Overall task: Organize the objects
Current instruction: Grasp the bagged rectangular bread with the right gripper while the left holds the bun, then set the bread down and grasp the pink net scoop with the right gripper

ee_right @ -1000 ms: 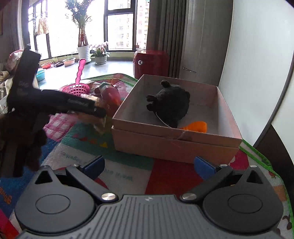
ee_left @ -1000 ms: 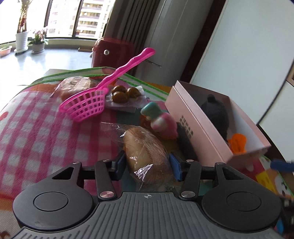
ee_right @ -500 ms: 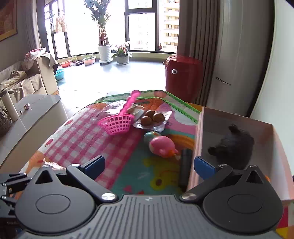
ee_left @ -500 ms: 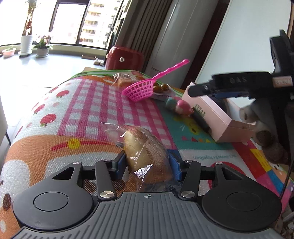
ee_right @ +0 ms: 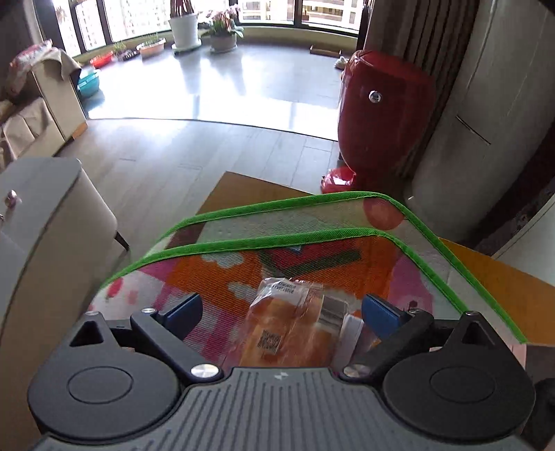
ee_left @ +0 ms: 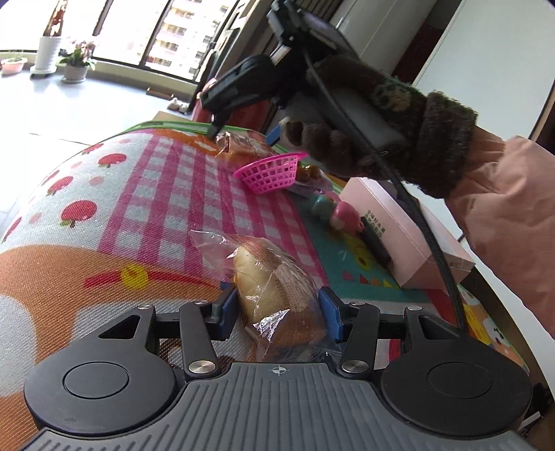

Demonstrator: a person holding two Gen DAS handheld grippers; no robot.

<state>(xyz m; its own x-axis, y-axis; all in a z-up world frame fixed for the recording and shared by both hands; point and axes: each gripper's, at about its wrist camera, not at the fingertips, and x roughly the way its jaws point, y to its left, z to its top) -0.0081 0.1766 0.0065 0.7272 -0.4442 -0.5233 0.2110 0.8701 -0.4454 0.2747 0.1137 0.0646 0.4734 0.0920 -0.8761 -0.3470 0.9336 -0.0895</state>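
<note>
The left gripper (ee_left: pixel 277 314) is clamped on a clear-wrapped bread roll (ee_left: pixel 274 291) just over the printed mat (ee_left: pixel 145 222) of pink checks and red apples. The right gripper (ee_right: pixel 281 312), its jaws apart though just closing, hangs over a wrapped pastry (ee_right: pixel 288 326) touching neither pad; its barcode label and QR code are too blurred to read. Farther off lie a pink basket (ee_left: pixel 272 172) and a pink box (ee_left: pixel 406 236) with unreadable print, then a red bin (ee_right: pixel 381 114), wood floor and potted plants (ee_right: pixel 204 27) by the window.

Red stool (ee_right: pixel 381 118), potted plants (ee_right: pixel 204 29) — grey sofa (ee_right: pixel 45 222) left.
</note>
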